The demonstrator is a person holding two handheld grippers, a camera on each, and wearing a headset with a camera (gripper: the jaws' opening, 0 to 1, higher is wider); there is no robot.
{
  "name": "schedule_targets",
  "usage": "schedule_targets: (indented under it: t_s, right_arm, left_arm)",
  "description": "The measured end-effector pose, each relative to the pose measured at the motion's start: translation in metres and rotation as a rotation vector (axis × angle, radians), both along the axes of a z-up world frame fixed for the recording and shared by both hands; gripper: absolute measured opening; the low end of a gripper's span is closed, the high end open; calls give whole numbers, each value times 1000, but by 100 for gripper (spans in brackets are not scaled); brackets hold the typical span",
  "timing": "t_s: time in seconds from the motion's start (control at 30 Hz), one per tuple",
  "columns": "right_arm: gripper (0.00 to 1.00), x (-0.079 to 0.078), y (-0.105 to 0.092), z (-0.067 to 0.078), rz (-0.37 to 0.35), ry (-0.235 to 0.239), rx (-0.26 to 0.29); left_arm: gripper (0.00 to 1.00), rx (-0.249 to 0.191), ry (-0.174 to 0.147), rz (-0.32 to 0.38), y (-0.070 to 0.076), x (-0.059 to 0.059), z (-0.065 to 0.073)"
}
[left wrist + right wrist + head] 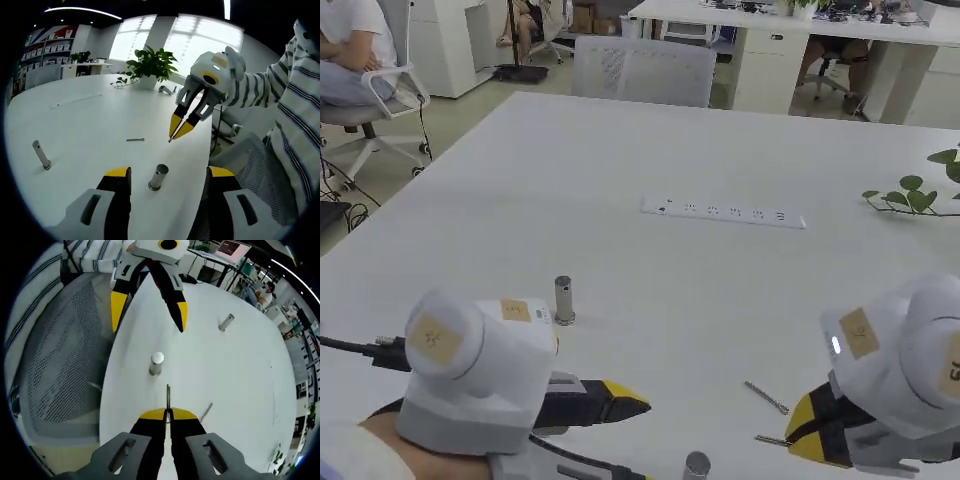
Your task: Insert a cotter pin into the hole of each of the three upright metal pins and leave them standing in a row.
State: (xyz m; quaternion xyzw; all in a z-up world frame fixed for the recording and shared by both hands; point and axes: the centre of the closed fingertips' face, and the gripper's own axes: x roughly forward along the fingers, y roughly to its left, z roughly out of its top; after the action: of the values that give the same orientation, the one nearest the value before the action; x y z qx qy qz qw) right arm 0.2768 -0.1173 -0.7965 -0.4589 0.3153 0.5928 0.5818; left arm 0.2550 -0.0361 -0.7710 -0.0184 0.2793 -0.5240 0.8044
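Right claw (169, 413): pressed together, with a cotter pin (168, 396) pinched by its rear end. The free length projects straight ahead past the yellow tips.
Left claw (148, 326): spread wide, nothing held. In the left gripper view the near metal pin (159, 176) is seen standing between its jaws, touched by neither.

The near metal pin is noted upright close to the front edge of the tabletop (720, 300). A far metal pin (563, 300) is seen upright well apart from it, further in and to the left. A second cotter pin (767, 397) lies flat near the right claw. A power strip (723, 212) is noted further back, well clear of the work.

Handling, as judged:
- The cotter pin is taken to be thin, light, stiff wire, easily twisted or lost in a loose pinch. It is best held at the rear so the leading end is left free.
- The metal pin looks smooth and solid on a slightly wider foot, and is likely to topple under a sideways push. It should be steadied low on the shank, clear of the cross hole. The hole itself cannot be made out.

Pose: both claws are held low over the front of the tabletop, pointed toward each other. The right one is tilted down, with the wire tip aimed at the near metal pin and short of it.
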Motion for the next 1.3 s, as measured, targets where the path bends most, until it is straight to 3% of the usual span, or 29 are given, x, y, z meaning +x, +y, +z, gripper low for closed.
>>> schedule_targets:
  t_s: [0.4,0.8,1.3]
  right_arm:
    - [3,-11,6,3,-12,-20,26]
    - [3,-20,10,-1,-30,-39,45]
    - [3,-26,17,8,-28,-86,65]
  left_arm:
    - [50,-23,5,-7,-15,3,0]
    - [45,-56,50,-1,-34,4,-3]
    - [34,-83,82,17,-40,5,-1]
